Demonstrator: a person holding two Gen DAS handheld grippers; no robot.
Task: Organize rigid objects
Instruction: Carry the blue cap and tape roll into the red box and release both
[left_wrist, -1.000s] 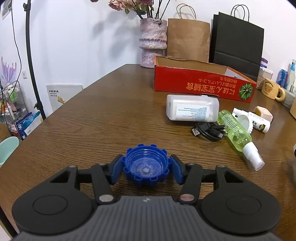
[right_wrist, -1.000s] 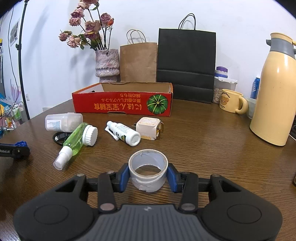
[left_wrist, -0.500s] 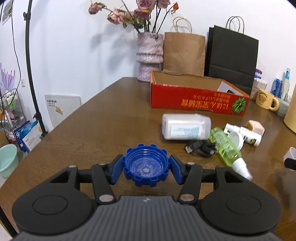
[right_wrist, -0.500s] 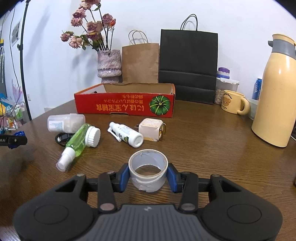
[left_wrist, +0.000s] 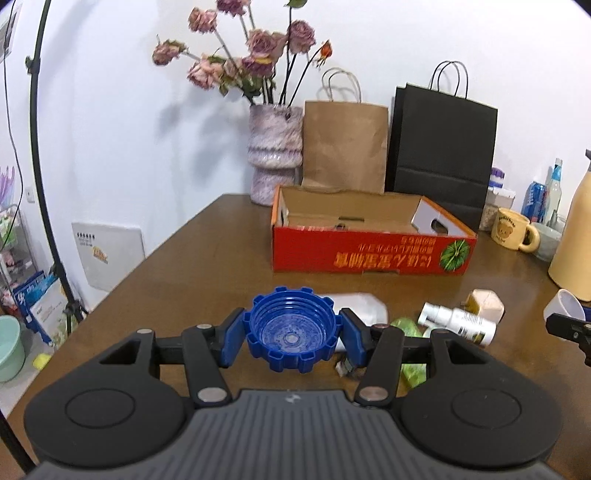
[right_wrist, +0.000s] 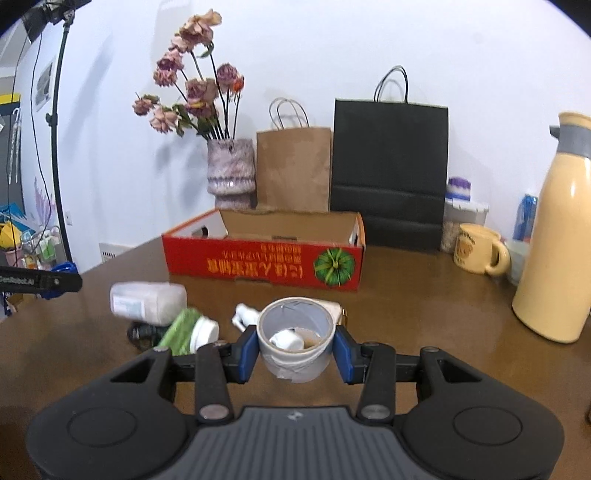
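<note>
While held clear above the wooden table (left_wrist: 207, 251), left gripper (left_wrist: 293, 334) pinching a blue ridged cap (left_wrist: 293, 330) by its rim, open side up, axis roughly vertical, tipped slightly toward the camera. Beyond it, centre: red cardboard box (left_wrist: 369, 254), open-topped, long axis across the view, printing upside down; only a folded cardboard flap and bare floor visible inside. Behind the box: vase (left_wrist: 275, 158) holding dried roses, brown paper bag (left_wrist: 345, 144), black paper bag (left_wrist: 441, 147), all upright; bag contents not visible. On the table between gripper and box, lying flat: white plastic bottle (right_wrist: 147, 301), green spray bottle (right_wrist: 188, 330), small white spray bottle (left_wrist: 458, 323), beige cube (left_wrist: 484, 301). Right gripper (right_wrist: 295, 349) clamped on a roll of tape (right_wrist: 295, 347), raised off the table, core pointing up and slightly tilted toward the camera. Far right: bear mug (right_wrist: 478, 253) and cream thermos (right_wrist: 554, 236), upright; contents not visible.
</note>
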